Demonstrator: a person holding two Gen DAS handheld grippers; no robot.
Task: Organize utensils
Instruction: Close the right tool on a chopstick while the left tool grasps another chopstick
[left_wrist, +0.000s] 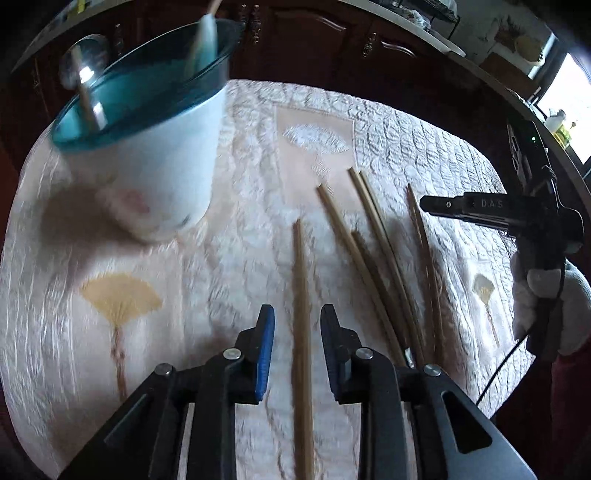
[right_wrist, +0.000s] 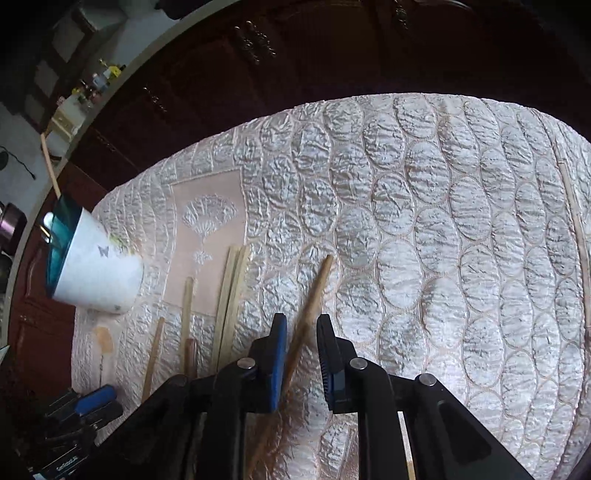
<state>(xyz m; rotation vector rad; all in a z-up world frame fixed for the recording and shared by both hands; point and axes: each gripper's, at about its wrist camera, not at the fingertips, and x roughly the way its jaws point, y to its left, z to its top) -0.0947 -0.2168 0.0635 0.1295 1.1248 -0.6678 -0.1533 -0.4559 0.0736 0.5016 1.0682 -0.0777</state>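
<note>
A white cup with a teal rim (left_wrist: 159, 147) is seen standing on a quilted pale cloth (left_wrist: 406, 147). It is blurred in the left wrist view, and two sticks can be made out rising from it. In the right wrist view the cup (right_wrist: 99, 273) is seen far off to the left.

Right of the cup, wooden chopsticks are spread flat on the cloth, their long axes running from the cameras toward the far edge, slightly fanned.

One chopstick (left_wrist: 301, 314) lies between the jaws of the left gripper (left_wrist: 297, 314), pointing straight away from the camera. The blue pads stand apart from it on both sides, so it is not gripped. Its near end is cut off by the frame.

Further from the cup, the right gripper (right_wrist: 301, 321) is held over a darker chopstick (right_wrist: 314, 291) whose far end leans to the right. A gap is seen on either side, so the jaws are released. Its near end is hidden under the gripper body.

The remaining chopsticks (left_wrist: 373, 236) overlap, and their count cannot be told.
</note>
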